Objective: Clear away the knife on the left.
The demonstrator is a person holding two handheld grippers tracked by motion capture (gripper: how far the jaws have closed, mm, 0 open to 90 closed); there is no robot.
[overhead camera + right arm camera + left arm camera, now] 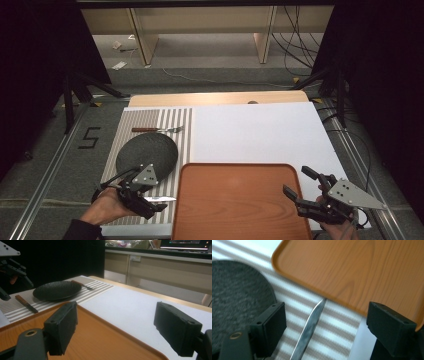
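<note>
Hovering over the knife (308, 328) with the left gripper (142, 192), jaws spread wide and holding nothing; blade lying flat on the striped mat (329, 322) between the jaws, tip touching the tray (352, 270) rim ahead, plate (234, 297) just to the gripper's left. Reaching stage, by the look of it, grasp not yet made. Next: lowering until the jaws straddle the blade, then closing. Right gripper (306, 186) equally wide open and empty, poised above the tray's far edge.

left gripper (150, 197) over knife (159, 199), jaws apart; right gripper (300, 187) by tray (240, 200), jaws apart
</note>
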